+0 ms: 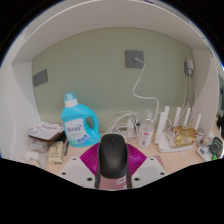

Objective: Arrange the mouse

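Two pink-padded fingers of your claw are pressing on a smooth, rounded black mouse, holding it. Beyond, a blue detergent bottle is standing on the pale counter.

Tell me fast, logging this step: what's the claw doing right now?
Claw: closed on the black mouse, a pink pad at each side.

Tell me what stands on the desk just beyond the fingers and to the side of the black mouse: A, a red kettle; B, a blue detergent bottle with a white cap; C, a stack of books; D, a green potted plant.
B: a blue plastic detergent bottle with a white cap stands on the desk beyond the fingers, beside the black computer mouse held between them.
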Demonstrator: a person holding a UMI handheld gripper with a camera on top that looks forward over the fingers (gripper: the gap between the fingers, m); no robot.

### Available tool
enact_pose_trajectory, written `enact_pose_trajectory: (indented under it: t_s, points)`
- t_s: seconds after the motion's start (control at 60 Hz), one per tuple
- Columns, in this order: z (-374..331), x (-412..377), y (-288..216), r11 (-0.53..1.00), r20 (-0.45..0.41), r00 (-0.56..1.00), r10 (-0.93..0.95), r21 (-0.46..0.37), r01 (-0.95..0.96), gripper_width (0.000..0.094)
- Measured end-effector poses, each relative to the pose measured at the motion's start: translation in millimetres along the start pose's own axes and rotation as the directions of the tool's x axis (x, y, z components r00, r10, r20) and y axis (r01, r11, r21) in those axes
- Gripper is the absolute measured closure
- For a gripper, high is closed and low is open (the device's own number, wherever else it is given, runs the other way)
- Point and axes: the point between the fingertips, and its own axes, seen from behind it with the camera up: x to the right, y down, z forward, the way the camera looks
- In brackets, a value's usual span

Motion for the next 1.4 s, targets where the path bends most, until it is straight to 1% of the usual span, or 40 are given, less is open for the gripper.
enact_pose_trajectory:
  t_s: [0.067, 0.083, 0.15, 0.233, 0.3, 0.383, 0.417, 0.433, 0.45, 0.517, 0.533, 0.6, 0.783, 0.917, 1.033, 1.15, 1.267, 1.4]
  points:
    - [28.3, 40.3, 44.9, 0.996, -0.045, 0.999, -0.018, -0.087, 0.014, 0.0588]
    - [35.2, 50.4, 59.3, 0.995, -0.052, 0.998, -0.024, -0.098, 0.019, 0.0588]
    - [50.8, 68.8, 100.1, 0.982, -0.061, 0.998, -0.025, -0.189, 0.013, 0.0588]
    - [60.6, 84.6, 132.3, 0.971, -0.071, 0.997, -0.040, -0.239, 0.022, 0.0583]
    - [63.3, 90.7, 143.7, 0.968, -0.080, 0.996, -0.042, -0.250, 0.021, 0.0558]
    - [64.4, 92.2, 156.4, 0.961, -0.077, 0.996, -0.043, -0.277, 0.020, 0.0474]
    - [63.1, 92.6, 152.8, 0.963, -0.078, 0.996, -0.040, -0.267, 0.017, 0.0440]
    - [61.8, 93.7, 151.8, 0.964, -0.082, 0.996, -0.039, -0.264, 0.016, 0.0407]
    - [59.9, 95.5, 150.7, 0.965, -0.090, 0.995, -0.040, -0.263, 0.015, 0.0360]
    - [48.6, 97.2, 143.3, 0.966, -0.109, 0.993, -0.048, -0.256, 0.019, 0.0120]
    - [44.5, 97.5, 139.9, 0.968, -0.113, 0.992, -0.049, -0.252, 0.020, 0.0076]
    - [24.0, 94.9, 125.4, 0.973, -0.119, 0.991, -0.054, -0.231, 0.025, 0.0103]
    - [-66.1, 77.6, 84.9, 0.983, -0.120, 0.989, -0.085, -0.172, 0.063, 0.0086]
    - [-143.1, 60.2, 66.8, 0.989, -0.127, 0.988, -0.092, -0.130, 0.076, 0.0084]
    - [-196.9, 50.9, 63.1, 0.989, -0.135, 0.985, -0.105, -0.118, 0.089, 0.0087]
    - [-236.0, 39.7, 64.0, 0.991, -0.131, 0.988, -0.086, -0.109, 0.072, 0.0085]
    - [-261.4, 33.8, 69.4, 0.992, -0.131, 0.988, -0.083, -0.105, 0.070, 0.0084]
    - [-274.2, 29.5, 78.7, 0.991, -0.122, 0.989, -0.086, -0.115, 0.072, 0.0087]
